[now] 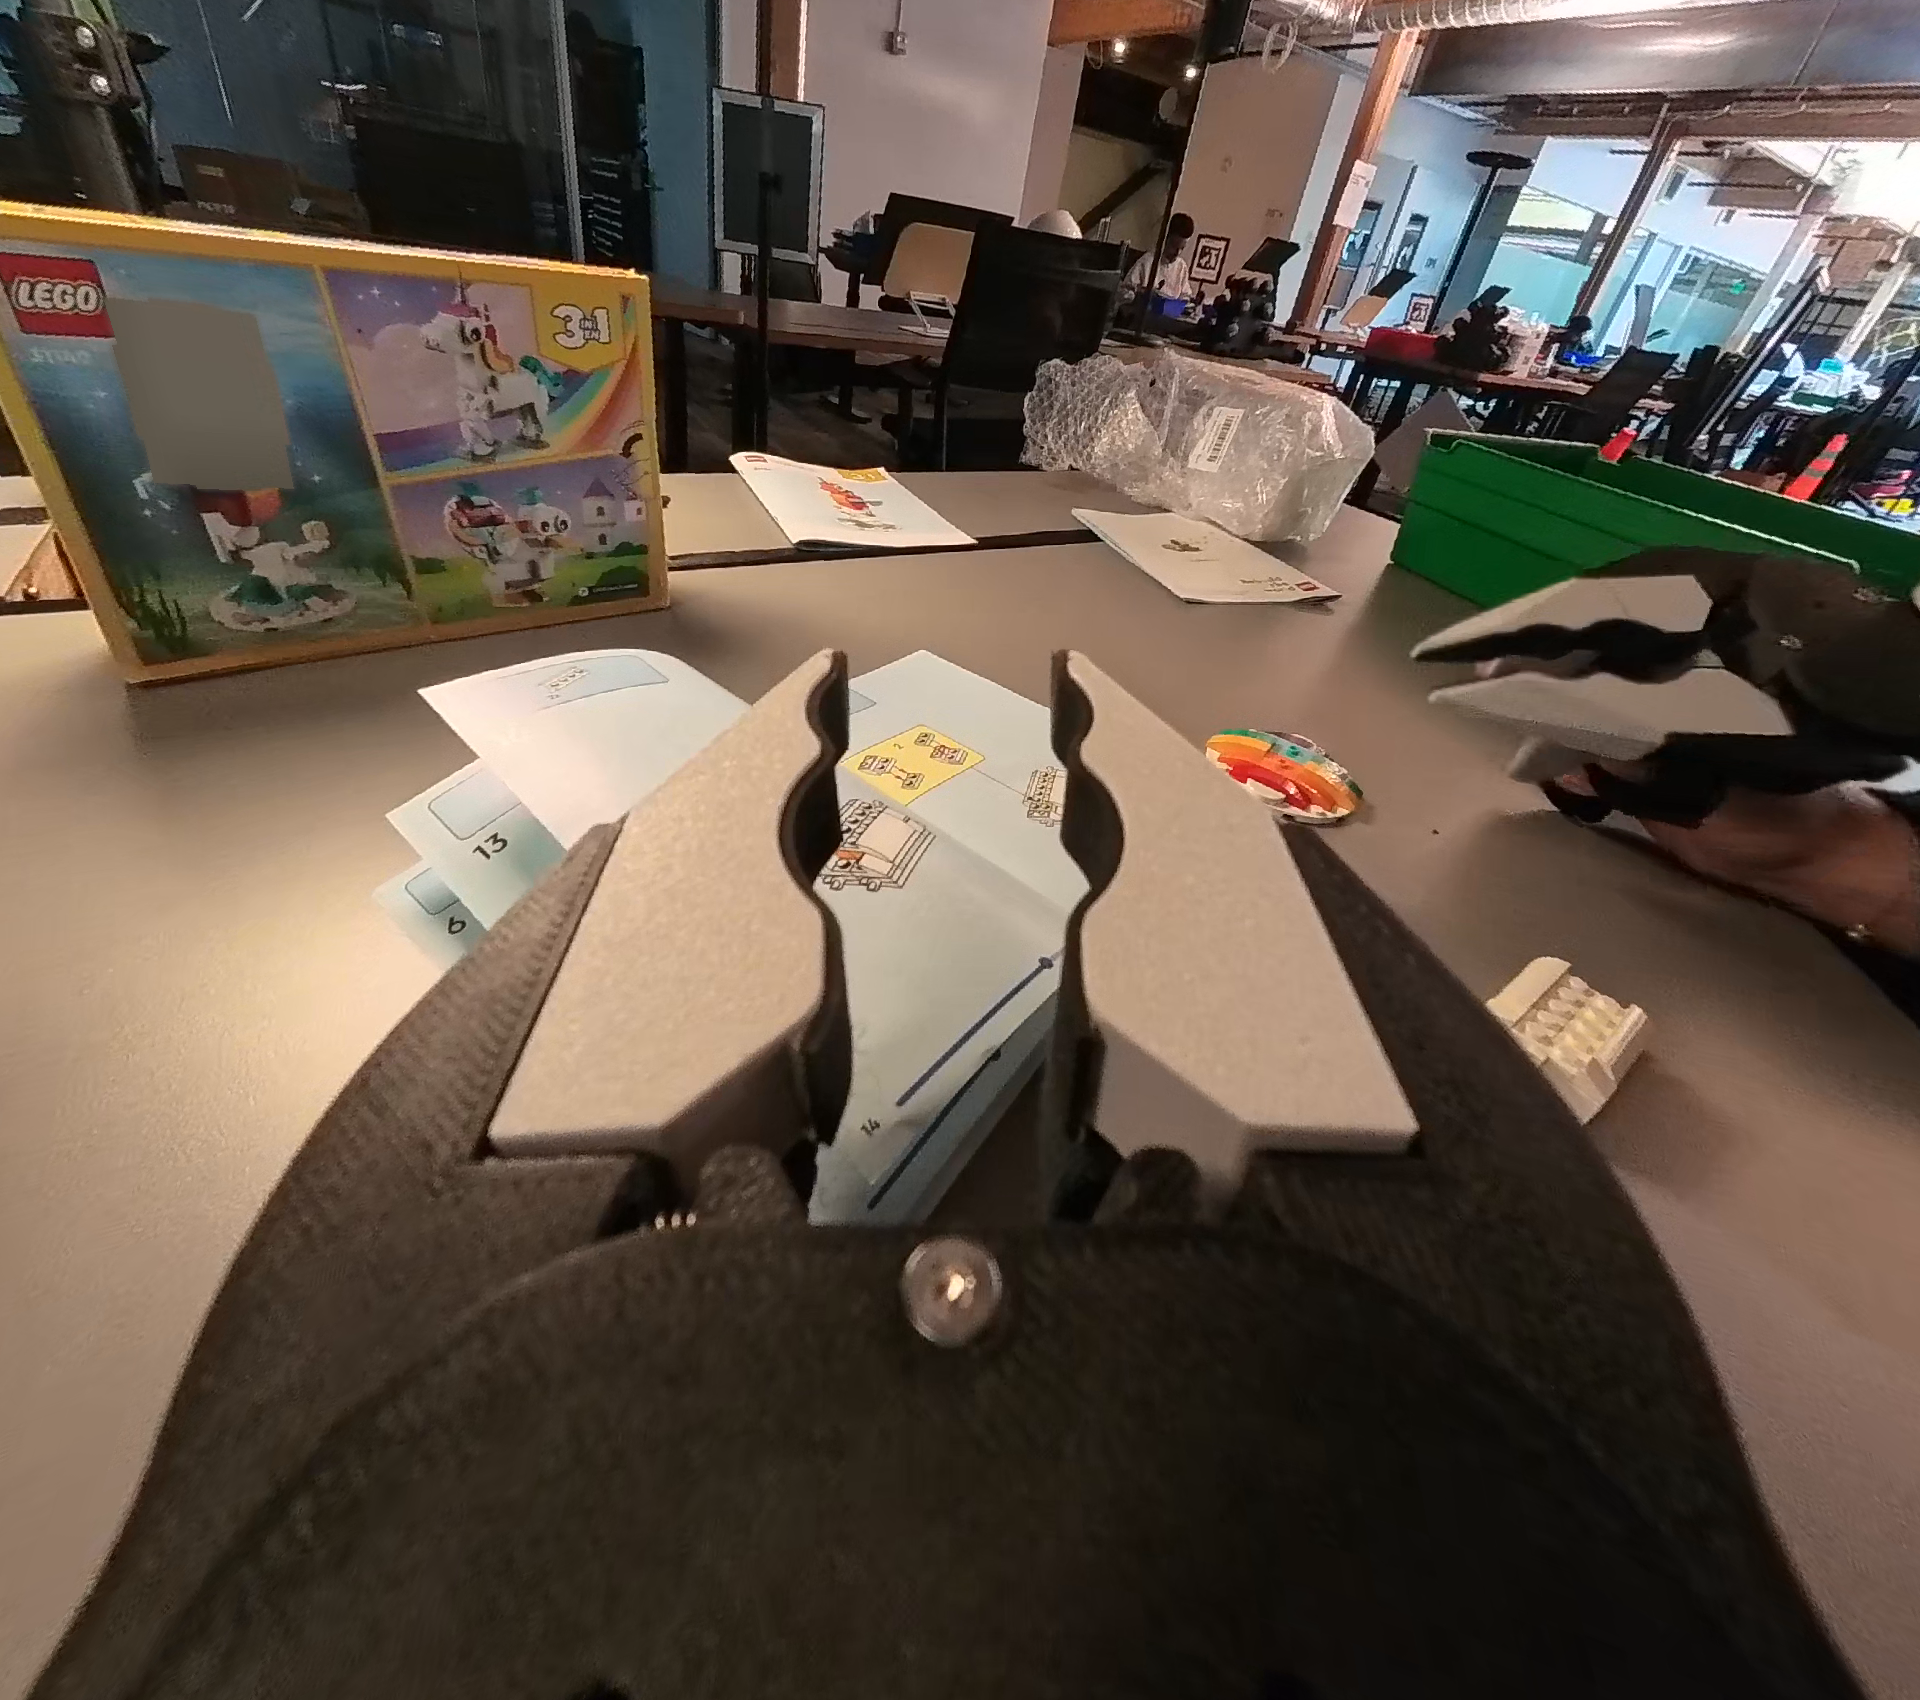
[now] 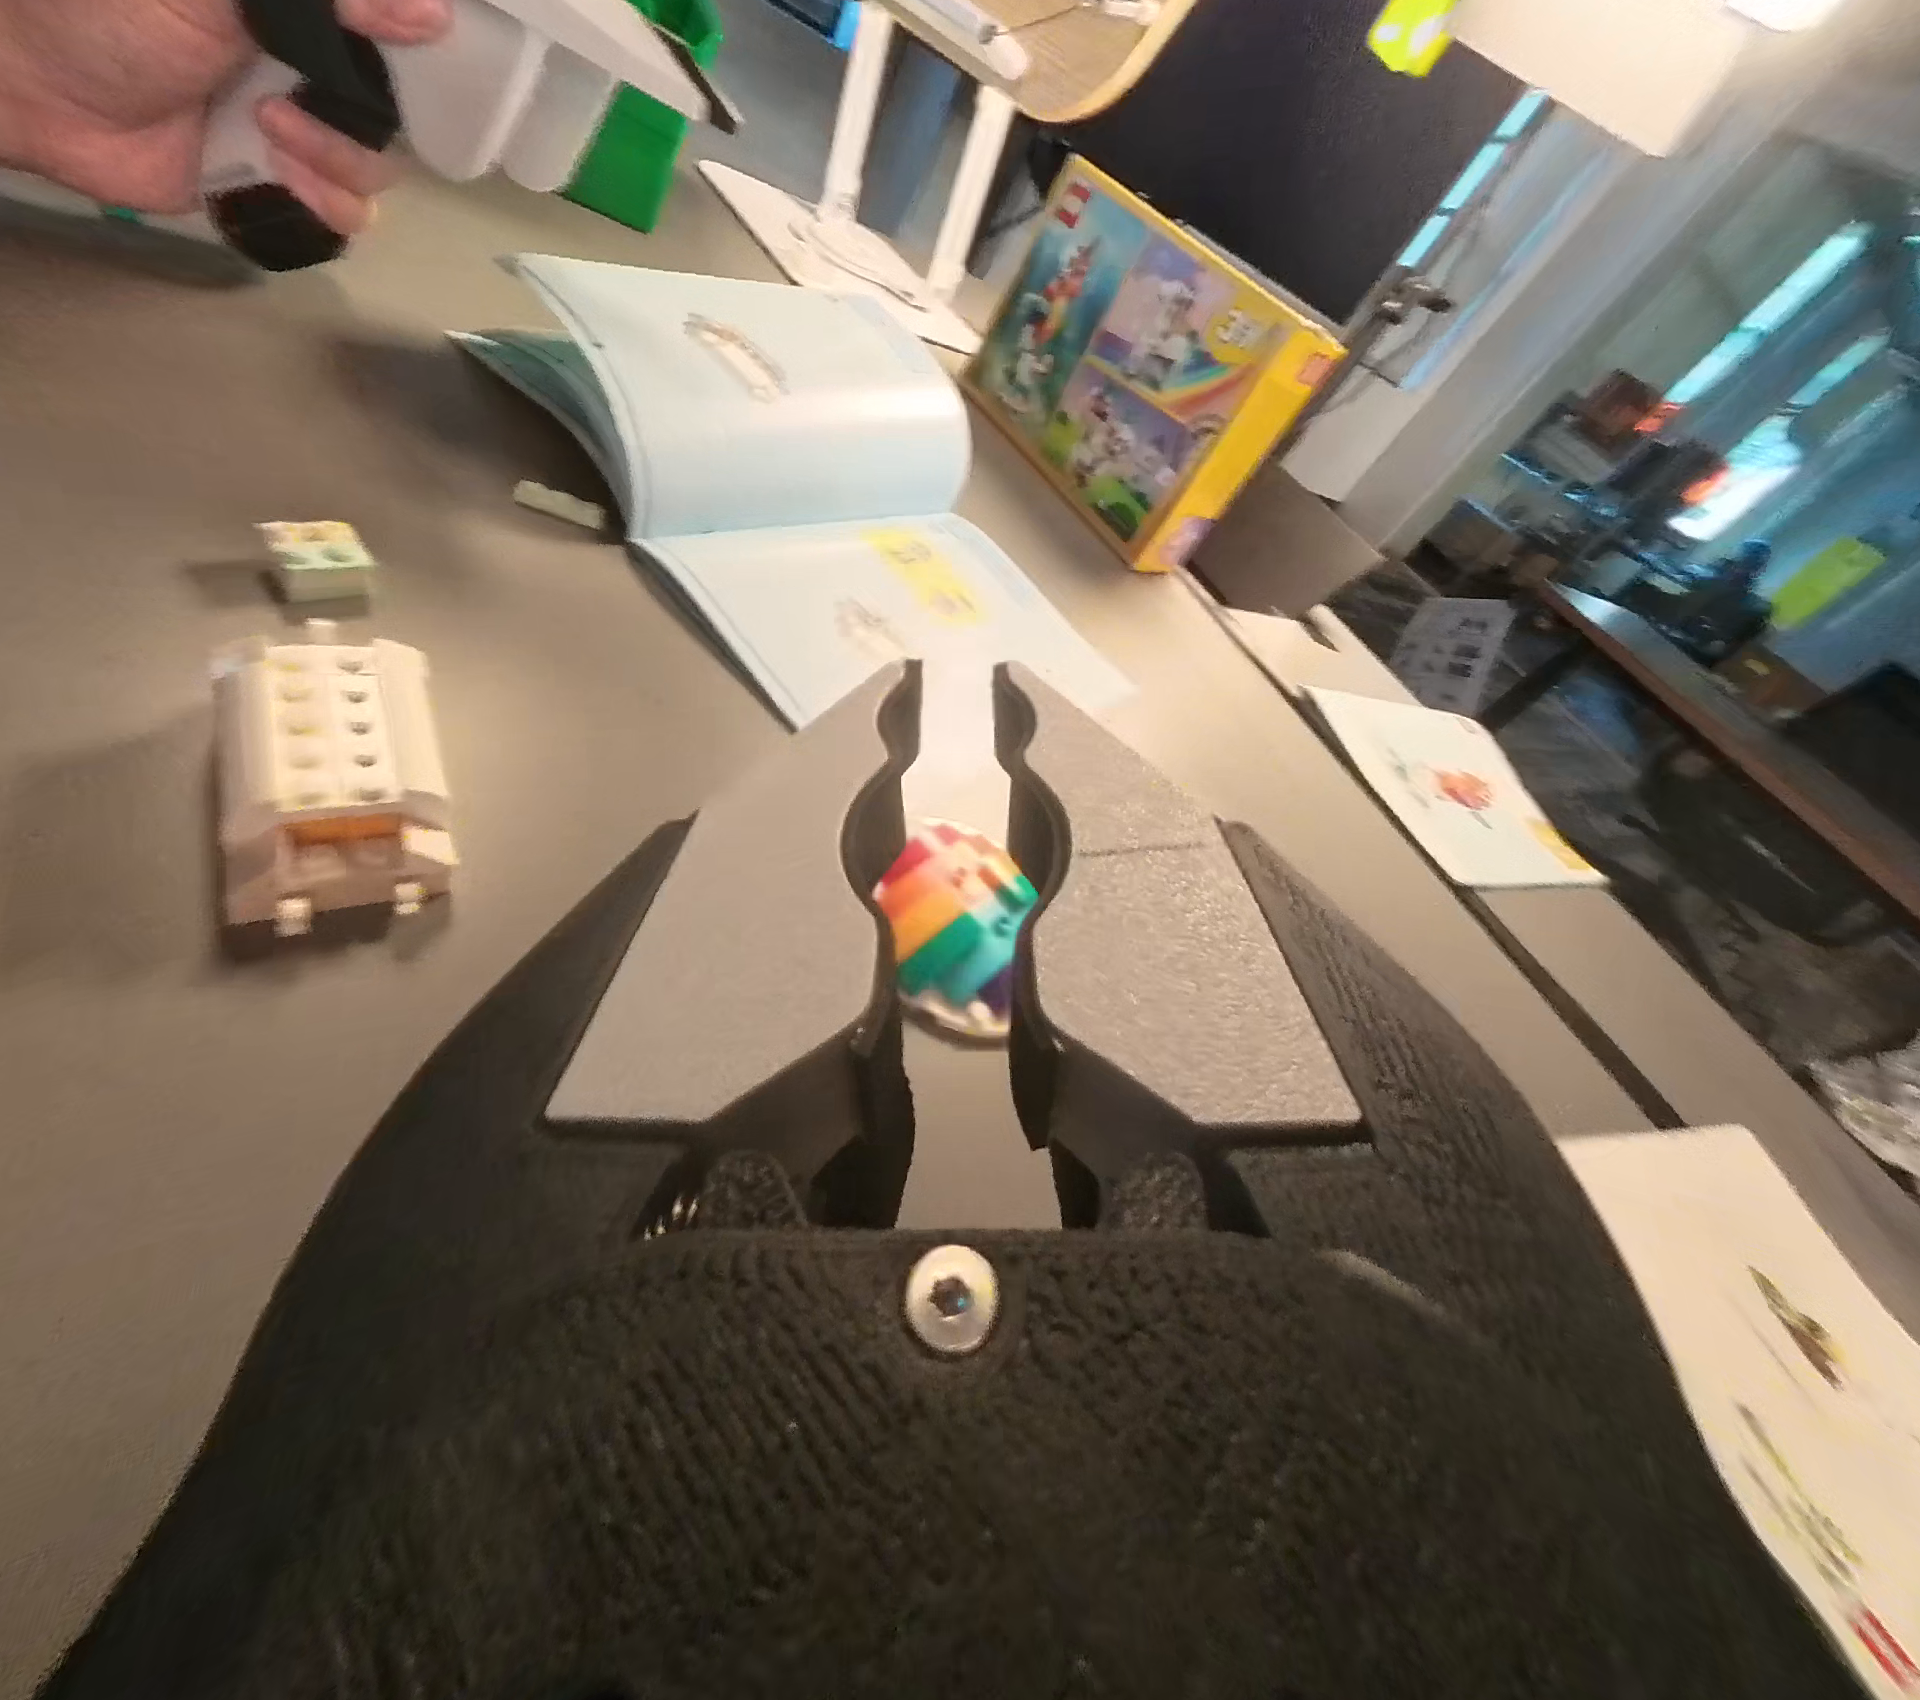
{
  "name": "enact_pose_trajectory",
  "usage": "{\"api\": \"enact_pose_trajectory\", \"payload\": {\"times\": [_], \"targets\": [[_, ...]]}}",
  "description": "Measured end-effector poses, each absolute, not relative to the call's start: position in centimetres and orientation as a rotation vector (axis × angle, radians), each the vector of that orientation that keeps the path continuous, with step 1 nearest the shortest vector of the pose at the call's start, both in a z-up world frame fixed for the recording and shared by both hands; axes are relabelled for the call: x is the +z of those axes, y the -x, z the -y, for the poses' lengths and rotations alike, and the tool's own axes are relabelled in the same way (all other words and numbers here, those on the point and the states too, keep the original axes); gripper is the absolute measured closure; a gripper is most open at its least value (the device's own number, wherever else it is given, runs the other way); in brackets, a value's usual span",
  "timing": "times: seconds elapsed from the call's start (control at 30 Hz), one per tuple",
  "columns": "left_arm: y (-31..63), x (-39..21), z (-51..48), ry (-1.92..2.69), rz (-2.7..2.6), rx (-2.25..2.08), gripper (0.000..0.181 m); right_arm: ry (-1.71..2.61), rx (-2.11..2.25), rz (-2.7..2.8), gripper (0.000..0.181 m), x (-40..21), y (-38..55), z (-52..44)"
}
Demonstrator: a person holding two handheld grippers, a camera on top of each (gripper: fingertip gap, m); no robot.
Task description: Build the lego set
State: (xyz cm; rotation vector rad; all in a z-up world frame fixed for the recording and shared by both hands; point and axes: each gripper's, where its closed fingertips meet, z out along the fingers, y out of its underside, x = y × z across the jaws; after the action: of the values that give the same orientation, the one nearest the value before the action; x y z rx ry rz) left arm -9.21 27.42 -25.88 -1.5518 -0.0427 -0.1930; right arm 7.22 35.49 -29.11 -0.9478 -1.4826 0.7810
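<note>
My left gripper (image 1: 945, 674) is open and empty, hovering over the open light-blue instruction booklet (image 1: 935, 829). My right gripper (image 2: 956, 674) is open by a narrow gap and empty. Through that gap I see a round rainbow Lego piece (image 2: 956, 923) lying on the grey table below it. From the left wrist view, the rainbow piece (image 1: 1285, 772) lies just left of the right gripper (image 1: 1455, 679), apart from it. A white Lego assembly (image 2: 332, 777) sits left of the right gripper and also shows in the left wrist view (image 1: 1569, 1032). A small white and pale-green piece (image 2: 317, 559) lies beyond it.
The Lego box (image 1: 332, 445) stands at the far left. A green bin (image 1: 1558, 507) and a bubble-wrap bag (image 1: 1195, 435) sit at the far right. Two more booklets (image 1: 847, 512) (image 1: 1205, 570) lie behind. A small pale plate (image 2: 561, 504) lies by the open booklet (image 2: 790, 445). There is about 20 cm between the tips of the two grippers. From the right gripper's tips to the rainbow piece (image 1: 1285, 772) is close to 7 cm. My right wrist view (image 2: 940, 868) looks at it from another angle.
</note>
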Motion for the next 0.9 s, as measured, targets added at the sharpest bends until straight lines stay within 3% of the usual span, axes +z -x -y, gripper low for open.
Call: {"api": "enact_pose_trajectory", "payload": {"times": [0.17,0.4,0.9], "targets": [[9.1,-26.0,-27.5,1.556,0.042,-0.200,0.144,0.911,1.144,1.771,0.159,-30.3,-8.0,-29.7],[8.8,-25.9,-27.5,1.551,0.025,-0.190,0.147,0.933,1.115,2.078,0.133,-33.7,-9.4,-25.8],[8.8,-25.8,-27.5,1.551,0.024,-0.194,0.146,1.003,1.077,2.136,0.138,-34.8,-9.1,-25.7]]}}
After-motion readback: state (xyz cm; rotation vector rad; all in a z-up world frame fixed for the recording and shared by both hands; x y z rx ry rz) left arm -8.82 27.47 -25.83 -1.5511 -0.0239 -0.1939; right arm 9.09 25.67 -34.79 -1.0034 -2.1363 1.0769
